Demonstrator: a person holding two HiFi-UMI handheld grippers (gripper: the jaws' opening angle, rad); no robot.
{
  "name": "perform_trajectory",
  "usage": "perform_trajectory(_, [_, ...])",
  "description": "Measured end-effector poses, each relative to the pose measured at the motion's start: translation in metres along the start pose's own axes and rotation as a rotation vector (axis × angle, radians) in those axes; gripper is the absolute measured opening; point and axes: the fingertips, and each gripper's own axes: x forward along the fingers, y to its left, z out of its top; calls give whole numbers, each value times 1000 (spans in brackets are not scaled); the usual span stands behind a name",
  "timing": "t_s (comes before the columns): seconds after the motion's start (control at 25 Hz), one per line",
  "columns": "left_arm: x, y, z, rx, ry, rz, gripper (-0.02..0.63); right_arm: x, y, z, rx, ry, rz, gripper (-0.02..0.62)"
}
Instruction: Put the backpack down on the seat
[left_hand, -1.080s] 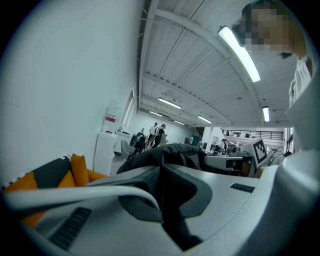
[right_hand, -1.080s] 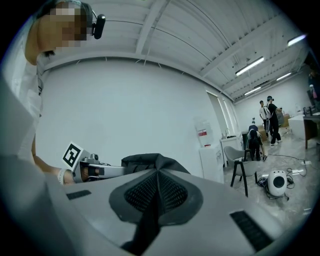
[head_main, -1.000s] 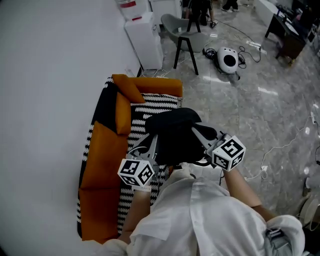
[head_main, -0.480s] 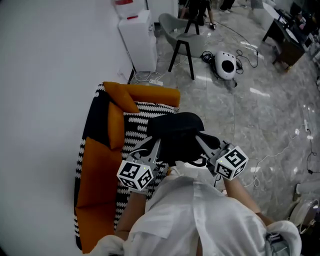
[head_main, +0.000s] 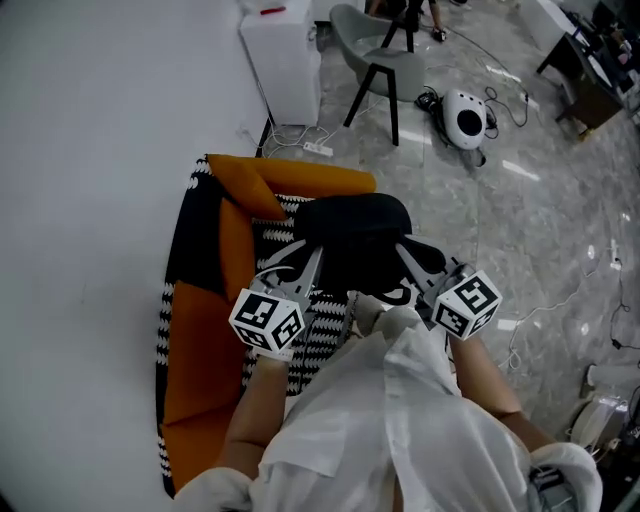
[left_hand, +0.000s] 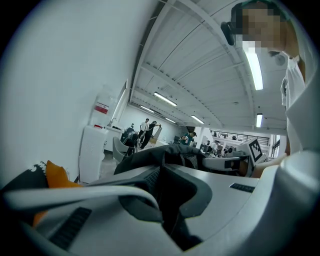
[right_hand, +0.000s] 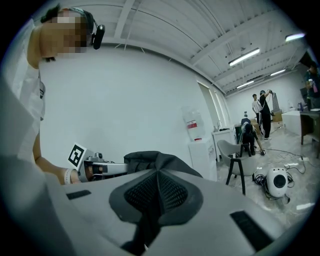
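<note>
Since the frame half a second ago, the backpack (head_main: 355, 240) is carried closer to the orange armrest (head_main: 305, 180) at the far end of the sofa (head_main: 190, 330), so that its upper edge is now seen just beside that armrest.

The backpack, black and bulky, is held up between the two tools, over the black-and-white zigzag seat (head_main: 272, 245). Whether its underside touches the seat cannot be told.

The left gripper (head_main: 303, 272) is closed on the backpack's left side; in the left gripper view its jaws are seen pressed together, with a fold of black fabric pinched between them. The right gripper (head_main: 412, 265) is clamped on the right side in the same way, and in the right gripper view dark fabric is caught between its meeting jaws.

An orange cushion (head_main: 236, 250) is propped against the sofa's back, to the left of the backpack. Beyond the sofa, a white cabinet (head_main: 285, 55) is set against the wall, and a grey chair (head_main: 385, 55) is placed just beside it on the grey floor (head_main: 520, 230).
</note>
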Motion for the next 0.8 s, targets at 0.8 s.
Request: perform_trajectory(0.8, [71,181,-82,-184,181,148,34,166,-69,-109,109,247,127,26])
